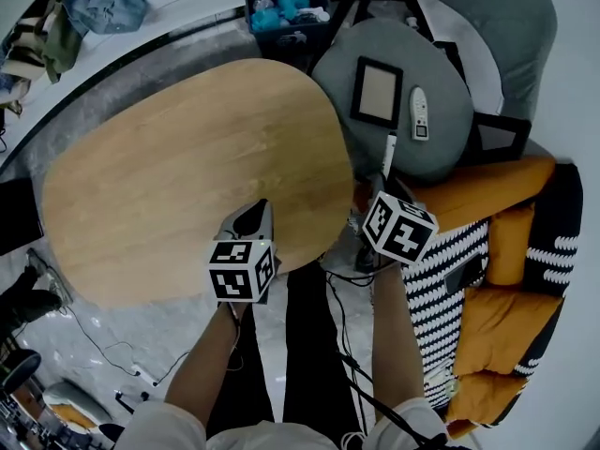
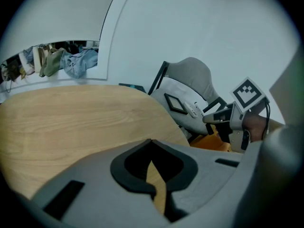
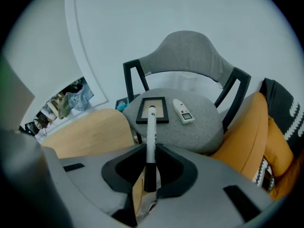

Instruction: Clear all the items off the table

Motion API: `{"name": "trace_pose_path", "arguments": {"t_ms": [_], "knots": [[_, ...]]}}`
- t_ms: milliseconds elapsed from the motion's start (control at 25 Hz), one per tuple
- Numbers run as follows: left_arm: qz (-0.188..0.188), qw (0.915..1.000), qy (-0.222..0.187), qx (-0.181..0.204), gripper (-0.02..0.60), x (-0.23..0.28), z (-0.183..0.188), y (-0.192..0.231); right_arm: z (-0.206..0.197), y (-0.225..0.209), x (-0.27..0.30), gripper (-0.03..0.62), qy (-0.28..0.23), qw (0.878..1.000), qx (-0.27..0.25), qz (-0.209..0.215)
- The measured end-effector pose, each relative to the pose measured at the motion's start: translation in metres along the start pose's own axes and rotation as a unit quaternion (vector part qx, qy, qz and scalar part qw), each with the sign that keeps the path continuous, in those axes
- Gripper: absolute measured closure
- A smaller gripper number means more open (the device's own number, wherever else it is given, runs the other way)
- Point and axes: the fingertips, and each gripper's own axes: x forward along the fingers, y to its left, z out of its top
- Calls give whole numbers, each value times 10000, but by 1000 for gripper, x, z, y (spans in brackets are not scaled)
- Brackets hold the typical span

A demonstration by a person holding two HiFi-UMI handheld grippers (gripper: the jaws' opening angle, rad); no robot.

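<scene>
The right claw (image 3: 151,151) is clamped on the black end of a marker (image 3: 151,129). The marker's long axis runs straight out along the jaws, its white body pointing at the frame (image 3: 153,110) on the chair seat (image 3: 202,132), off the bench (image 2: 71,118). The left claw (image 2: 152,144) has its tips together and holds nothing.

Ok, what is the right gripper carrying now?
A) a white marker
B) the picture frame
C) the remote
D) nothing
A: the right gripper has its fingers shut on a white marker with a dark end, while the picture frame and remote lie on the grey chair seat.
</scene>
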Motion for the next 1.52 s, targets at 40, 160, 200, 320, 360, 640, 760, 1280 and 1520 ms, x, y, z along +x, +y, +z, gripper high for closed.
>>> {"name": "trace_pose_path", "arguments": {"t_ms": [40,160,200,320,360,640,760,1280,1520], "knots": [[-8,10000,4,22,580,3,2,-3,4,-5,0,513,-24,10000,24,-8],[-7,10000,-42,50,580,13,12,-10,15,-21,1,513,-69,9999,74,-50],[-4,10000,-68,38,580,16,16,-11,18,-25,1,513,-66,9999,86,-64],[5,9999,-121,-24,580,26,27,-15,27,-40,4,513,-62,9998,138,-104],[6,9999,-130,-31,580,29,30,-17,30,-46,5,513,-68,9998,171,-120],[38,9996,-247,-104,580,58,58,-30,62,-87,19,513,-78,9994,226,-239],[53,9996,-260,-115,580,76,69,-35,74,-105,29,513,-62,9993,164,-321],[53,9998,-175,31,580,125,94,-62,95,-161,83,513,350,9977,-333,-484],[157,9998,-115,47,580,134,93,-64,99,-171,111,513,478,9956,-688,-425]]}}
